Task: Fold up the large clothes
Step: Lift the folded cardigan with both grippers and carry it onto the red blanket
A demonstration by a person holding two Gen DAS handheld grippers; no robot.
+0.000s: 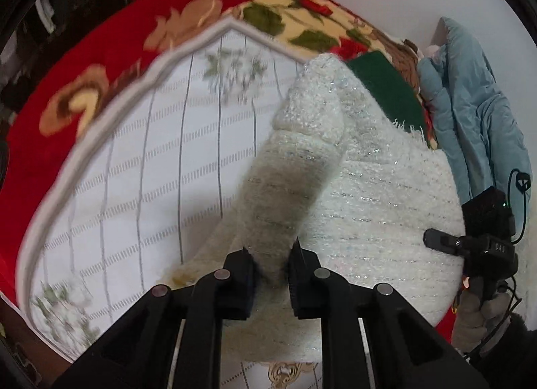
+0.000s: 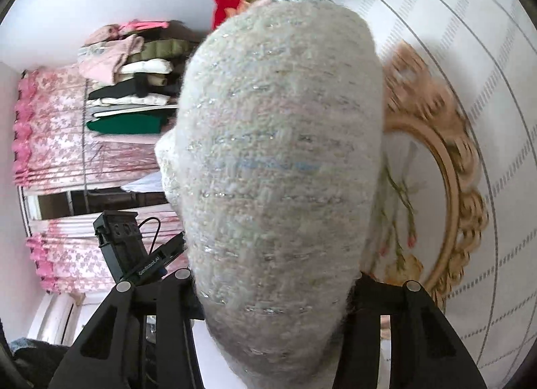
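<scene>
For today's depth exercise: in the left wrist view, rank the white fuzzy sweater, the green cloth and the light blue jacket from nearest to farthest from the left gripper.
1. White fuzzy sweater, pinched in the left gripper.
2. Green cloth, beyond the sweater, upper right.
3. Light blue jacket, far right, against the wall.

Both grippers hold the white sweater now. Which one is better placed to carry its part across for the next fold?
Probably the left gripper: it pinches a narrow sleeve of the white sweater, free to swing over. The right gripper holds a thick bunch.

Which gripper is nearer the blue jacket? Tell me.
Right. The right gripper hangs just below the blue jacket at the bed's edge, shut on the white sweater. The left gripper pinches a sweater fold farther away, over the white bedspread.
</scene>
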